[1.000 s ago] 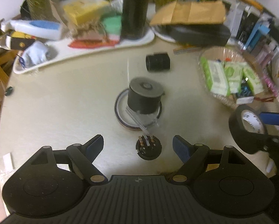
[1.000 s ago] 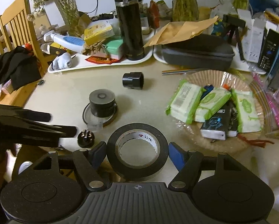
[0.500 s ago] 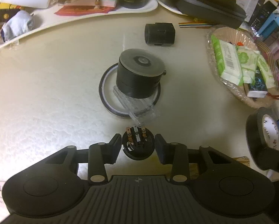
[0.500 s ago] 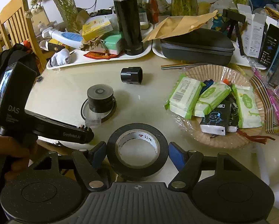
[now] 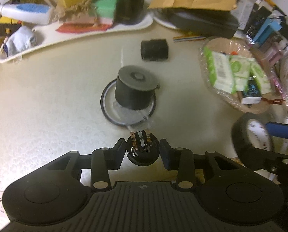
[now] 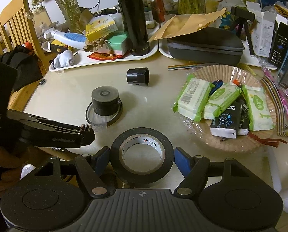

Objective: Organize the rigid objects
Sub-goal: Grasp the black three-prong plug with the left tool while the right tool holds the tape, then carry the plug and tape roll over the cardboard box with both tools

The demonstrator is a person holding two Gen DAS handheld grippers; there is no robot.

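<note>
The step in hand, as I judge it, is the pick-up of 2 small rigid objects at once; both are already gripped, so the next move calls for carrying each one to a common place without a loose grip.

The left hand-held gripper (image 5: 143, 150) is clamped on a small round black connector (image 5: 143, 151); its 2 jaws have just been closing, and now the pads press on both sides of the connector, whose metal pins (image 5: 141, 136) point forward, away from the hand-held gripper. Whether the connector is already off the desk (image 5: 47, 100) I cannot tell for sure.

The right hand-held gripper (image 6: 142, 158) holds a roll of black tape (image 6: 142, 155); the blue pads touch its outer wall on both sides, so the jaws stand wide but are clamped on the roll, and its open core faces the camera.

Just ahead of the left hand-held gripper stands a black cylinder (image 5: 135, 89) on a flat round ring (image 5: 109, 112), with a clear plastic piece (image 5: 132, 116) at its near edge; further ahead lies a black hexagonal cap (image 5: 154, 50) on its side. Ahead and to the right of the right hand-held gripper is a paper-lined basket (image 6: 229, 71) with packets of wipes.

The connector is small and round; I think it could turn between the pads if it is moved fast.
</note>
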